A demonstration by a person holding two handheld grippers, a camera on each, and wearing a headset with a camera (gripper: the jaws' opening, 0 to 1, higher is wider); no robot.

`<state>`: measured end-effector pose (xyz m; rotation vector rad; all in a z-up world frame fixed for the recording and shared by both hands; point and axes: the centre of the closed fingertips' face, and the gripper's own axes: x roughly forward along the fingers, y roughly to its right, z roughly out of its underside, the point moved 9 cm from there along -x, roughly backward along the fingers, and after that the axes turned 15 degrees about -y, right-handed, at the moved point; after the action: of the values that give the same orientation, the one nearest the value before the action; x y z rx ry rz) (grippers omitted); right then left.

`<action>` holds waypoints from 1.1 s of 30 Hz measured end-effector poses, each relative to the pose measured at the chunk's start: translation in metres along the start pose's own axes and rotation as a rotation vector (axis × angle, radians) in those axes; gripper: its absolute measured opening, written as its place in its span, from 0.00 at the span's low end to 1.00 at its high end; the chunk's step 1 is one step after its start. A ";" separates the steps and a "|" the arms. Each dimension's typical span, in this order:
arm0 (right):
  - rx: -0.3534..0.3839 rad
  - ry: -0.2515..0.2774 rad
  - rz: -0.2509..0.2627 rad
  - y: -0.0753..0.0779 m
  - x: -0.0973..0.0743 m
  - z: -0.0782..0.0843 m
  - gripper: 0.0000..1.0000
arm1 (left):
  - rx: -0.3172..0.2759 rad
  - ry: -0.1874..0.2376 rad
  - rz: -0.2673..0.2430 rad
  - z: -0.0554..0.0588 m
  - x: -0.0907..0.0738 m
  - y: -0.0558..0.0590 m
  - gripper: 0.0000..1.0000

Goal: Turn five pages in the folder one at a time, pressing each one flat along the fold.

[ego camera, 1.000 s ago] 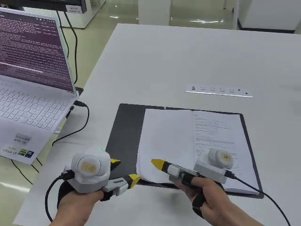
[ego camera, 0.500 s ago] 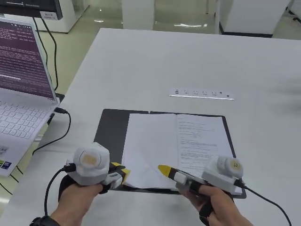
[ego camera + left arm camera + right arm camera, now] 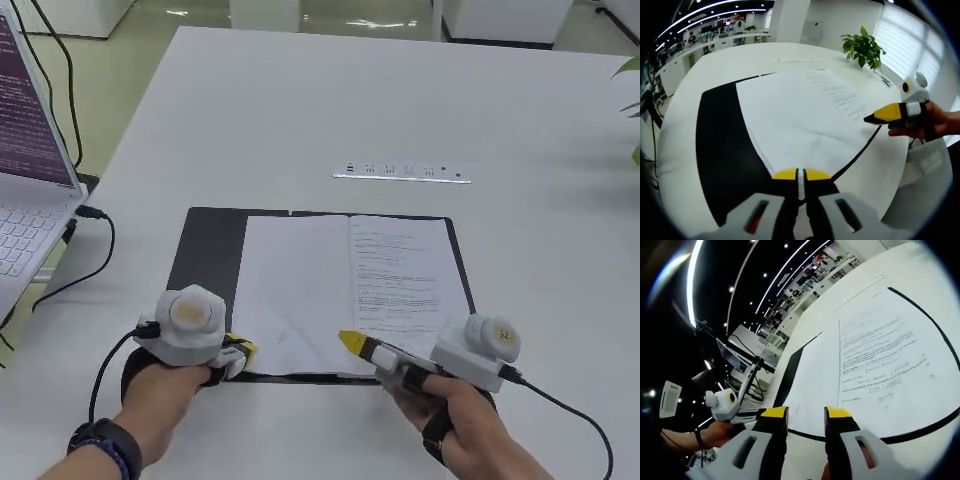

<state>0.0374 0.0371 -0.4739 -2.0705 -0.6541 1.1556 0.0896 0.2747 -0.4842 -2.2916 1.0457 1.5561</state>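
Two tools at the folder's near edge

Left tool (image 3: 800, 174) is closed to a hairline over the near edge of the black folder (image 3: 205, 255), which lies open on the worktop (image 3: 300, 110); I cannot tell whether it pinches paper. Right tool (image 3: 806, 415) gapes empty by the fold's near end. Pages (image 3: 290, 280) look thin and floppy, so lift one by a near corner. The far-left laptop (image 3: 20, 200) is cut off.

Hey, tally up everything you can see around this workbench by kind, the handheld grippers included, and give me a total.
grippers: 2 (left gripper, right gripper)
folder: 1
laptop: 1
power strip: 1
plant: 1
total: 6
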 end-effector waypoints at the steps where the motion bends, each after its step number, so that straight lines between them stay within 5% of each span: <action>1: 0.003 0.001 0.003 0.002 0.000 0.002 0.25 | -0.004 -0.009 -0.006 0.002 0.002 0.000 0.01; 4: 0.019 -0.003 -0.001 0.002 0.000 0.006 0.25 | -0.005 -0.040 -0.023 0.009 0.007 0.000 0.00; 5: 0.017 -0.006 0.000 0.002 0.000 0.006 0.25 | -0.008 -0.012 -0.028 0.008 0.005 0.000 0.00; 16: -0.045 -0.041 -0.020 0.006 0.006 -0.003 0.10 | 0.024 -0.026 -0.060 0.008 0.005 0.002 0.00; 24: -0.132 -0.061 -0.013 0.012 0.017 -0.042 0.01 | 0.038 -0.007 -0.085 0.010 0.005 0.003 0.00; 28: -0.111 -0.001 -0.022 0.017 0.024 -0.069 0.00 | 0.035 -0.008 -0.077 0.009 0.005 0.001 0.00; 33: -0.119 0.010 -0.033 0.021 0.035 -0.088 0.00 | 0.030 -0.018 -0.074 0.008 0.005 0.002 0.00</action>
<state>0.1326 0.0206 -0.4742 -2.1546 -0.7658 1.1116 0.0833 0.2753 -0.4914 -2.2660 0.9614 1.5193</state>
